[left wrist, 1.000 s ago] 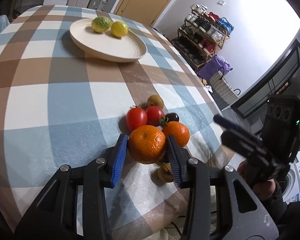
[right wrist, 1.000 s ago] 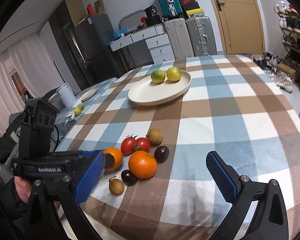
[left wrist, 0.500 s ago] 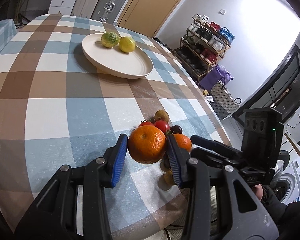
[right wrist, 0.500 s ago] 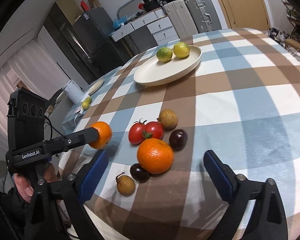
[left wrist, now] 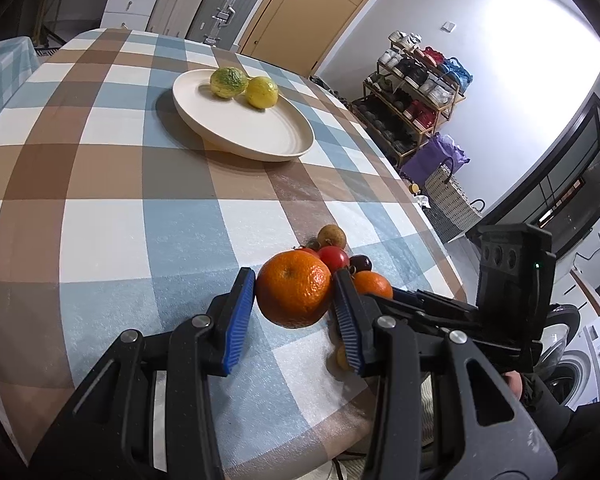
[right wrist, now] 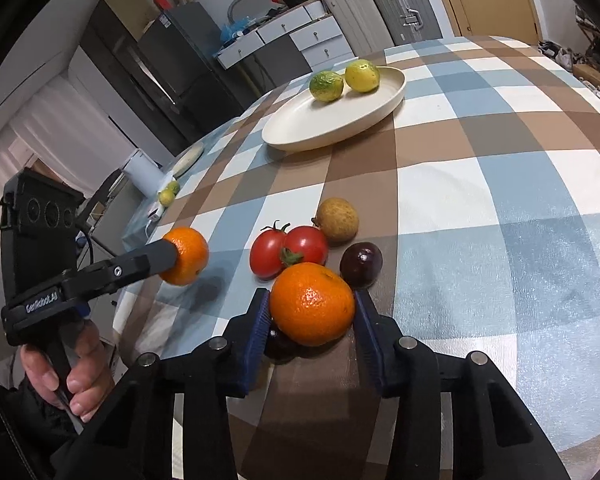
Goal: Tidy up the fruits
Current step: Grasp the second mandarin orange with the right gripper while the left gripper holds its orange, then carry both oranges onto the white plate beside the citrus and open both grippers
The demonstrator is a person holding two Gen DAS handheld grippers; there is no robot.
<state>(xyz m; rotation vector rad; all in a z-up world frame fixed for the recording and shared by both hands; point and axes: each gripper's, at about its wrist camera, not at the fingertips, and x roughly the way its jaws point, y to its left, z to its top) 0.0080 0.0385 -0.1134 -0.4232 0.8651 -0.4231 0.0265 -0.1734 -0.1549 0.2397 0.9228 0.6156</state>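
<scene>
My left gripper [left wrist: 294, 294] is shut on an orange mandarin [left wrist: 294, 288] and holds it above the checked cloth; it also shows in the right wrist view [right wrist: 184, 256]. My right gripper [right wrist: 311, 314] is shut on a second mandarin [right wrist: 312, 304] that sits in the fruit pile. Beside it lie two red tomatoes [right wrist: 288, 250], a brown longan [right wrist: 337, 219] and a dark purple fruit [right wrist: 361, 264]. A cream plate [left wrist: 260, 132] farther back holds a green citrus [left wrist: 228, 83] and a yellow lemon [left wrist: 262, 92].
The table's near edge runs just under both grippers. Another dark fruit [right wrist: 278, 344] lies half hidden under the right gripper's mandarin. Suitcases [right wrist: 380, 4], drawers and a shoe rack [left wrist: 416, 92] stand beyond the table.
The right gripper moved in and closed on the second mandarin in the pile. The left gripper, still holding its mandarin, lifted and drew back toward the table edge.
</scene>
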